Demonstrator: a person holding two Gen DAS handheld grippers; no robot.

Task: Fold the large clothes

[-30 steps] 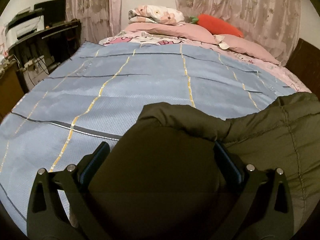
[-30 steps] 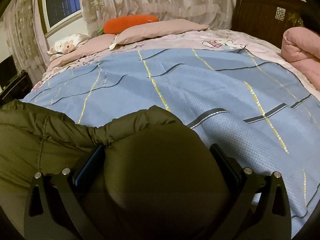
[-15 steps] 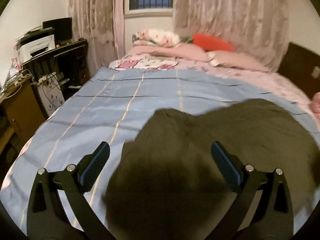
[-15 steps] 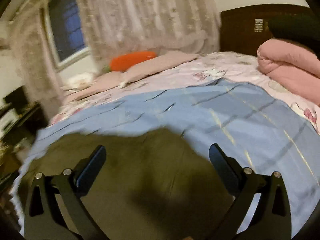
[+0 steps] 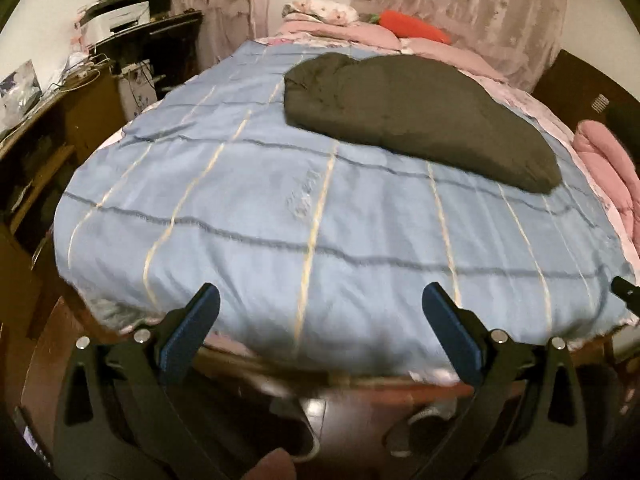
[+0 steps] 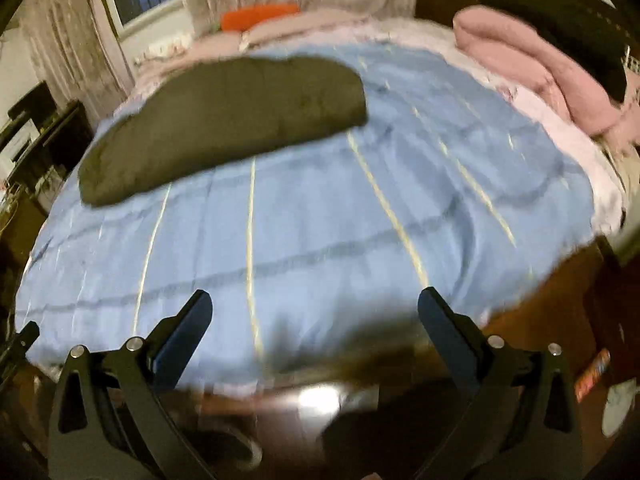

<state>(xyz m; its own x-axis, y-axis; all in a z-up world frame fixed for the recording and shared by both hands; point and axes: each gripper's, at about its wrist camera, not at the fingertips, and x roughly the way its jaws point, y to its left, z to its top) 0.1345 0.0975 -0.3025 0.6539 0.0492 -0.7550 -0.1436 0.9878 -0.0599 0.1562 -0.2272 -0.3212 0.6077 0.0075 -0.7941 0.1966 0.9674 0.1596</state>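
A dark olive padded jacket (image 5: 420, 116) lies folded in a long bundle on the far half of the blue striped bedspread (image 5: 280, 208); it also shows in the right wrist view (image 6: 224, 116). My left gripper (image 5: 320, 312) is open and empty, held off the near edge of the bed, well short of the jacket. My right gripper (image 6: 316, 312) is open and empty too, also back over the near edge of the bedspread (image 6: 360, 220).
Pink pillows and an orange carrot-shaped cushion (image 5: 412, 30) lie at the head of the bed. A rolled pink quilt (image 6: 532, 64) sits at the right side. A dark desk with a printer (image 5: 120, 20) stands at the left. Wooden floor (image 5: 340, 412) lies below the bed edge.
Both grippers let go of the jacket and pulled back from it to the near edge of the bed. The jacket now lies on the far half of the bedspread.
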